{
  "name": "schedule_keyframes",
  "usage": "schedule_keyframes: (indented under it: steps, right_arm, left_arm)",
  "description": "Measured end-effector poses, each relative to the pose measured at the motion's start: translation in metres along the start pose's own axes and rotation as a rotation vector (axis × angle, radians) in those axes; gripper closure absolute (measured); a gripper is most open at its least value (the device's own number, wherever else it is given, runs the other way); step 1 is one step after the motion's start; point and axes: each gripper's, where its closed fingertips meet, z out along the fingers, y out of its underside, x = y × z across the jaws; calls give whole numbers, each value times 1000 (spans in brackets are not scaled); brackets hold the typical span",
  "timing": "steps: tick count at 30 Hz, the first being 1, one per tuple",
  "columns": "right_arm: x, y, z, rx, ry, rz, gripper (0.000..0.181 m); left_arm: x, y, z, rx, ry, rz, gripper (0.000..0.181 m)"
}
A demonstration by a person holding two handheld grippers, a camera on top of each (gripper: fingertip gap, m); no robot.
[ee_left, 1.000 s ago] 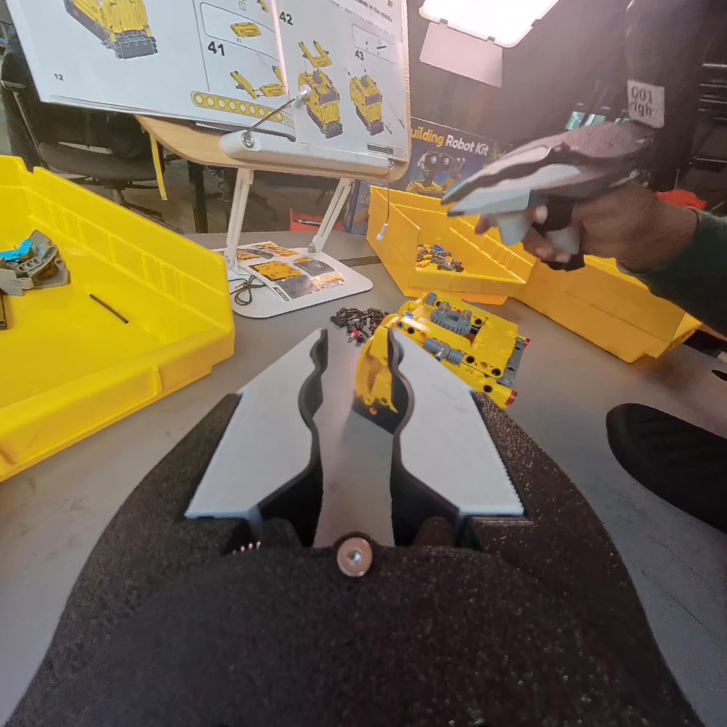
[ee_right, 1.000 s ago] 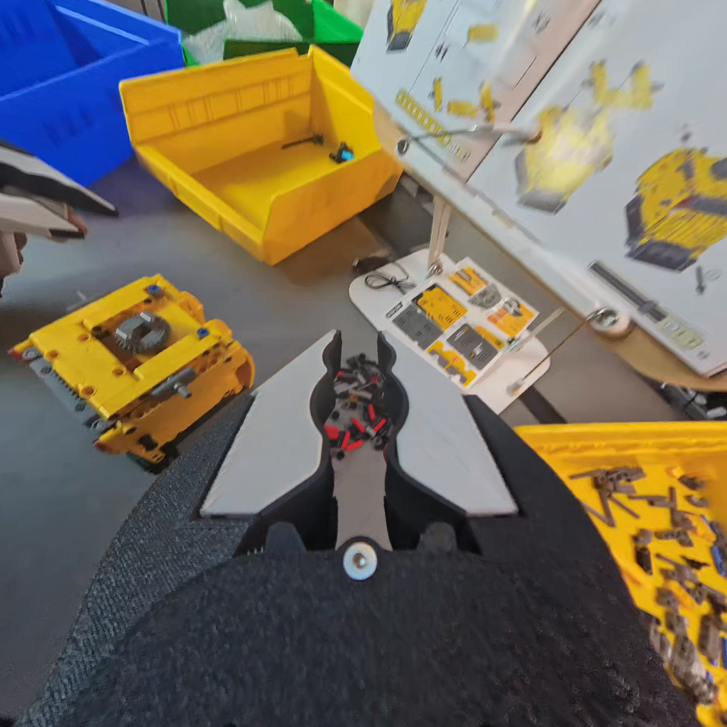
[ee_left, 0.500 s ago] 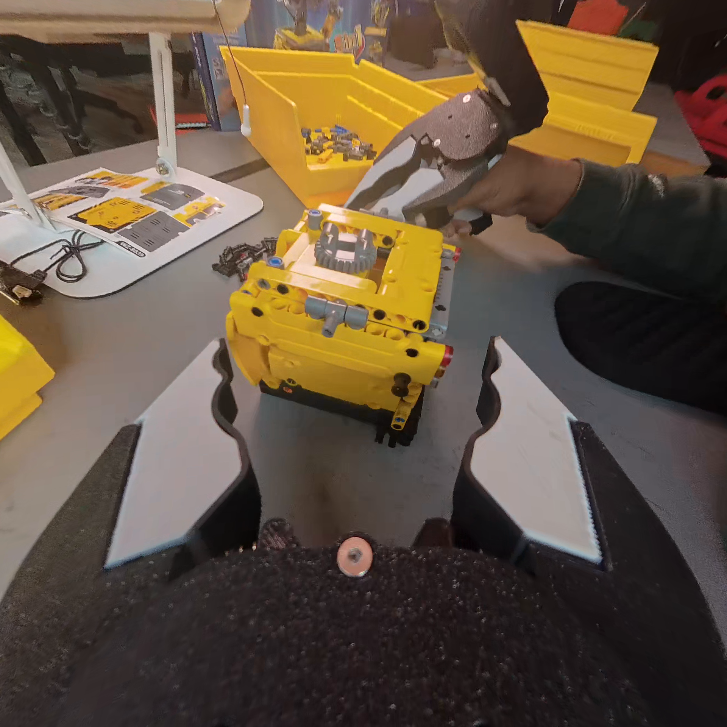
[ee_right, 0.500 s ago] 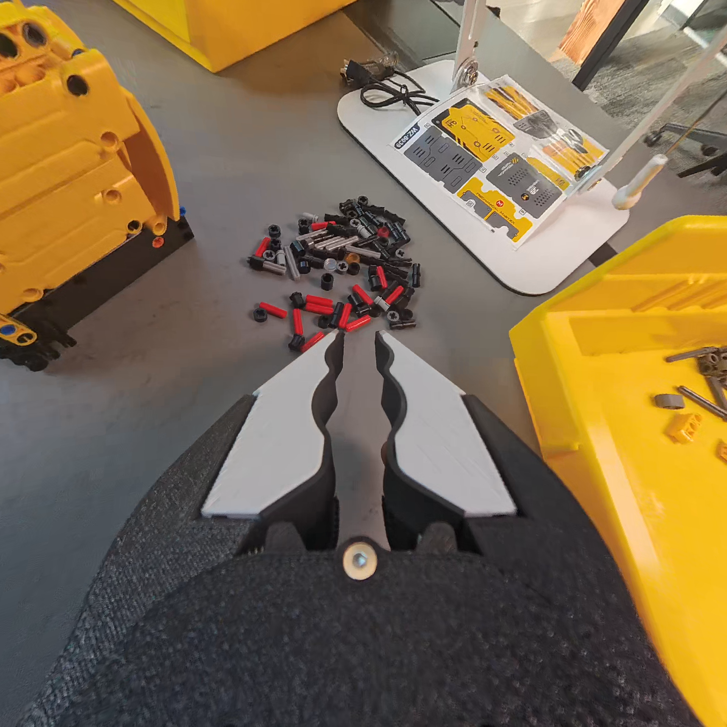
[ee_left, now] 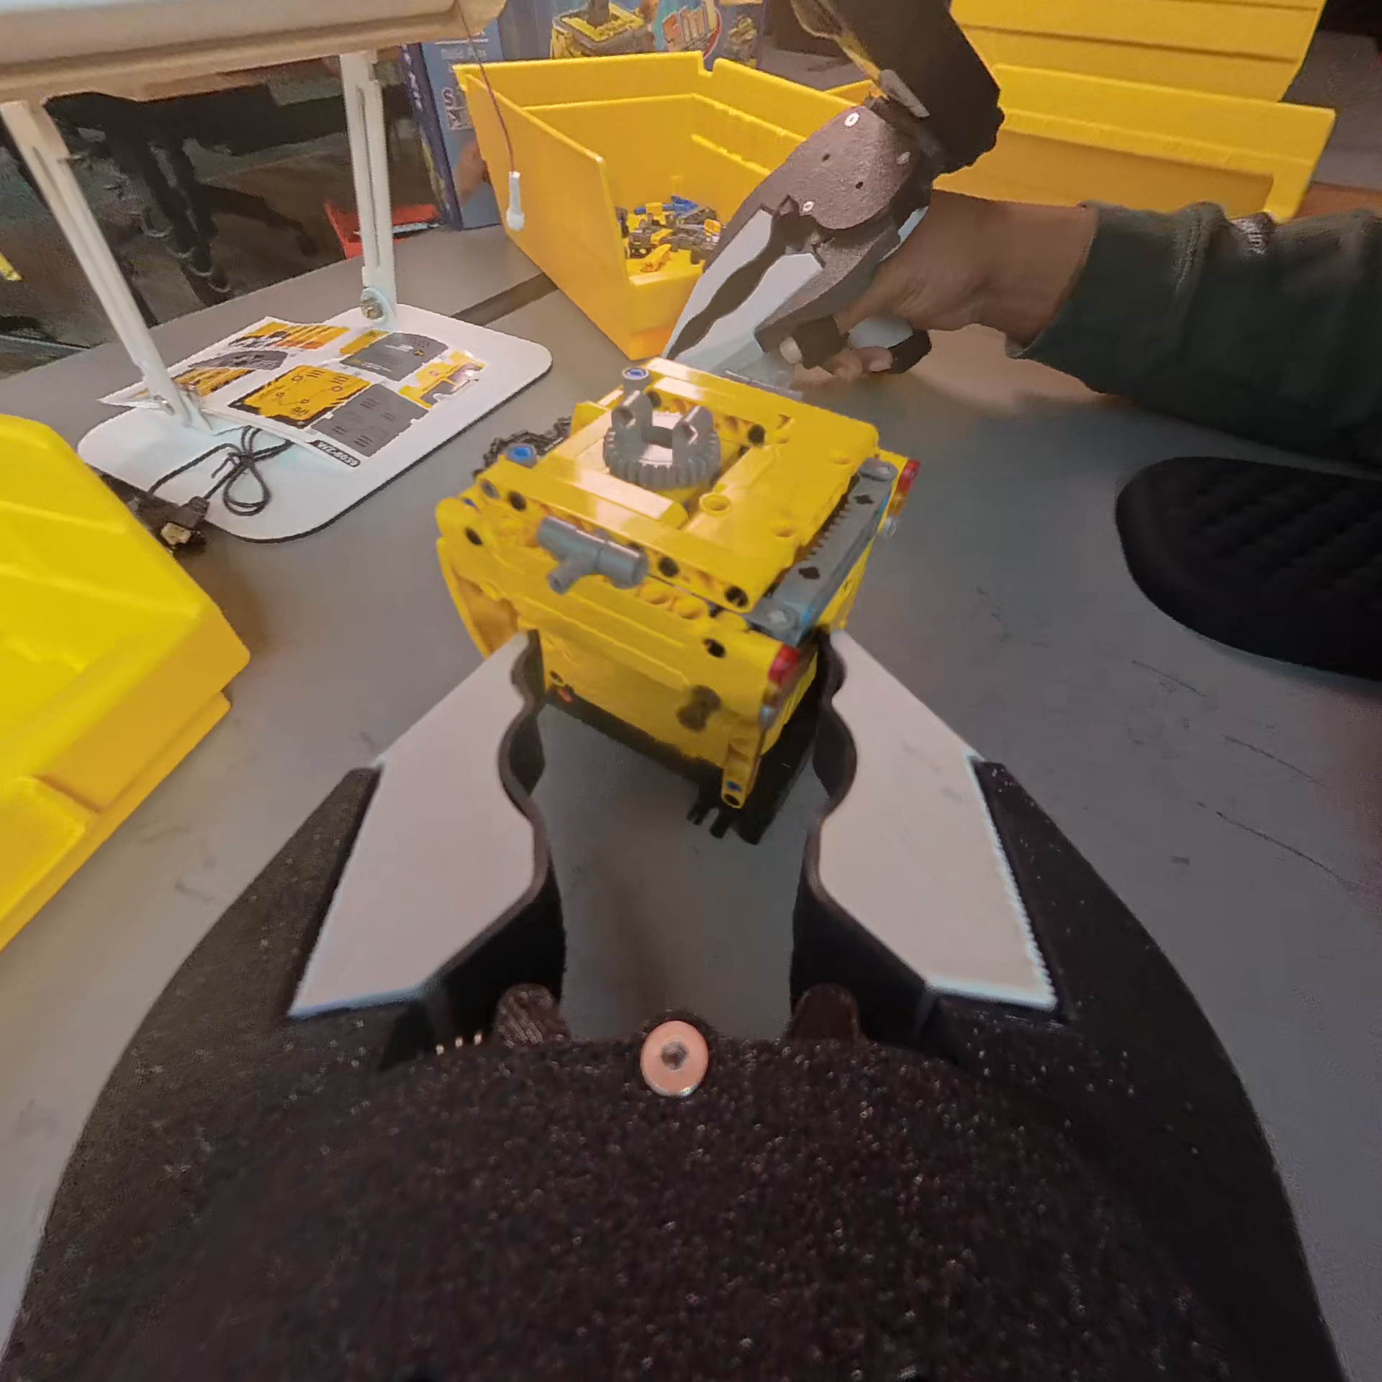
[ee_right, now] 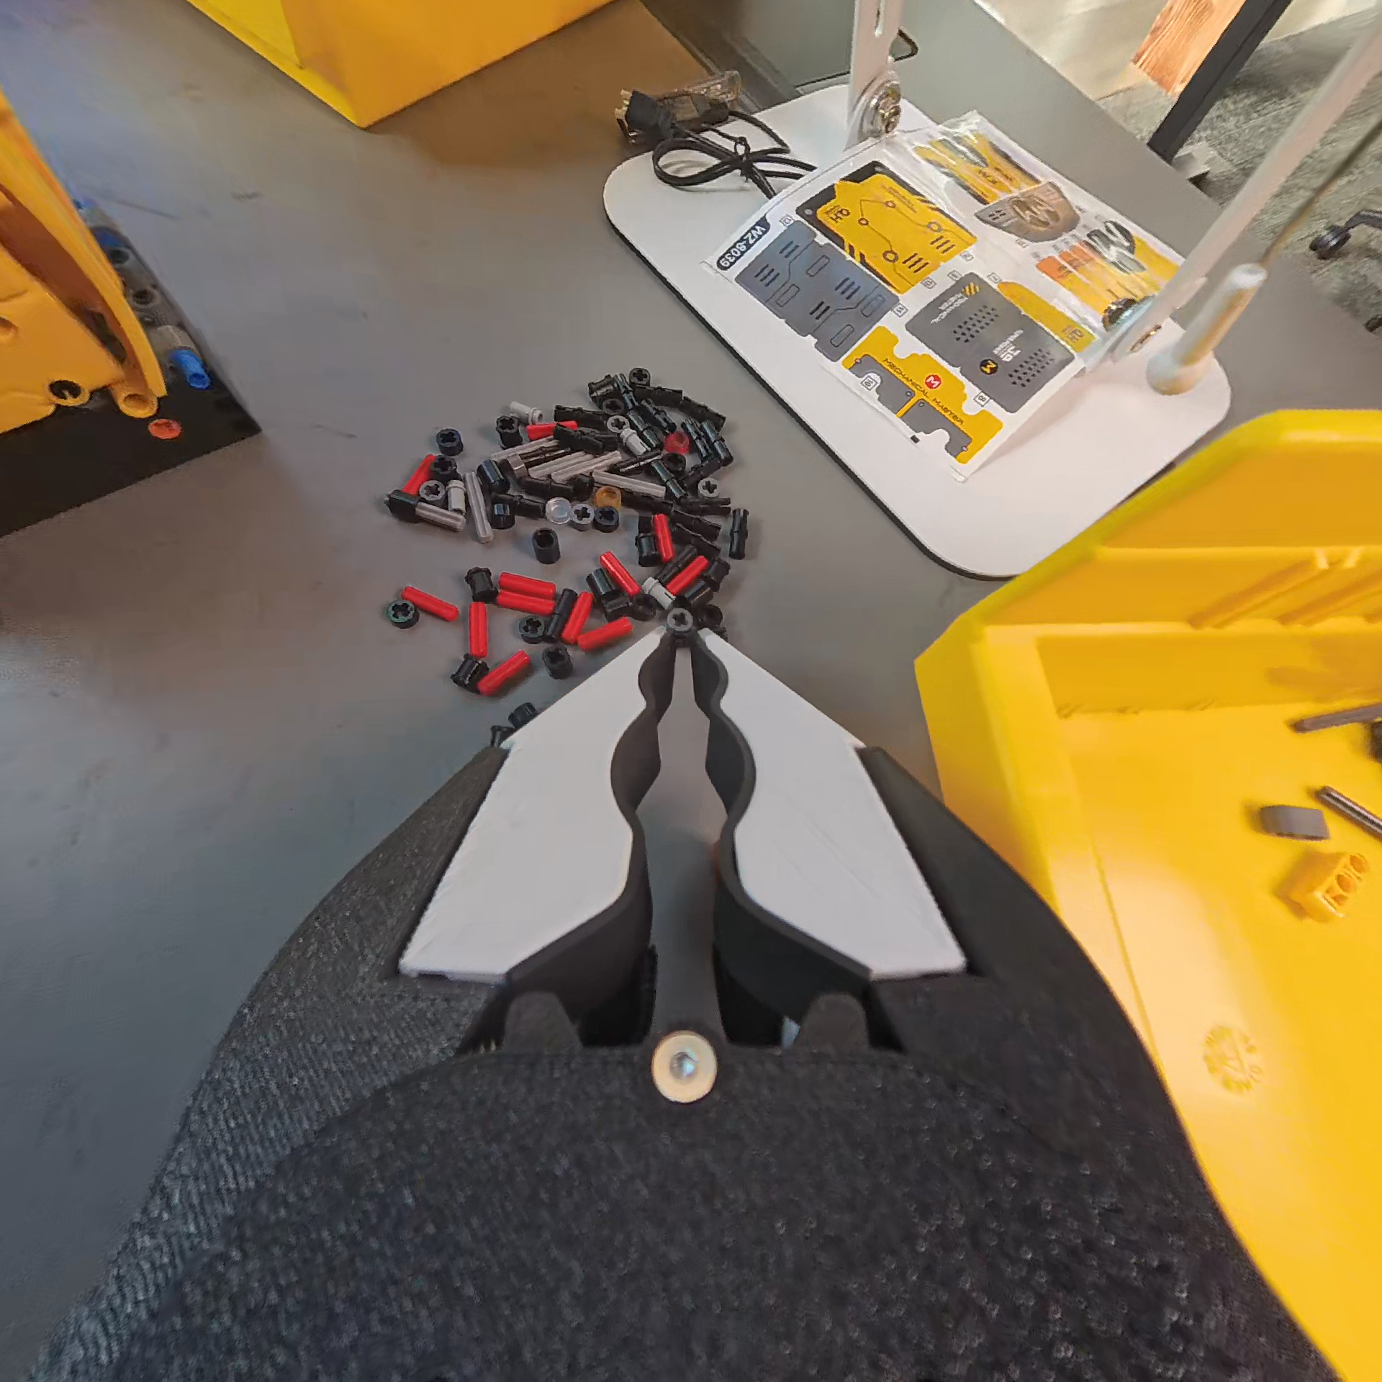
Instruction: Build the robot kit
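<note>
Left tool clamps one yellow brick model on tabletop; right tool pinches one black pin at pile edge.

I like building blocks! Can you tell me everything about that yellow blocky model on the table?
The yellow brick model is a boxy plastic build of studless beams full of pin holes. On top sits a grey toothed gear ring, with a grey connector on the front edge, a grey toothed rack along one side, and small red and blue pins. It stands on a black base on the grey table. The left gripper has a finger on either side of its near end.
</note>
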Motion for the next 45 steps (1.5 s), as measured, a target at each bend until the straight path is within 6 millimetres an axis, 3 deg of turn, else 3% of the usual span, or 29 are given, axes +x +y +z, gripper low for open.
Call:
schedule_keyframes:
  steps: [3, 6, 12, 18, 31, 35, 37, 40, 42, 45]
  right_arm:
    - [-5, -1, 9, -40, -30, -27, 179]
    - [-5, 1, 12, -71, -34, -44, 181]
    - [21, 9, 5, -121, 95, -64, 181]
    - [-2, 5, 10, -105, -16, -43, 180]
    - [-2, 2, 20, -183, -70, 9, 175]
    - [-1, -1, 12, -155, -57, -6, 175]
    - [-19, -12, -6, -88, -127, -50, 175]
    - [-72, -14, -28, -48, -282, -182, 175]
    - [-108, -8, -32, -41, -372, -249, 175]
    - [-133, 5, -27, -77, -407, -329, 175]
  left_arm:
    - [-5, -2, -4, 19, -34, -11, 96]
    - [-4, -5, -6, 34, -28, -16, 101]
    - [2, -5, -6, 27, -6, -11, 108]
    - [4, -9, -12, 40, 4, -4, 113]
    - [4, -13, -16, 58, 8, -3, 118]
    - [4, -13, -18, 57, 14, 1, 123]
    - [5, -14, -21, 53, 24, 12, 129]
    - [6, -14, -28, 50, 43, 28, 138]
    - [6, -13, -30, 43, 45, 39, 147]
    - [5, -8, -32, 18, 36, 60, 162]
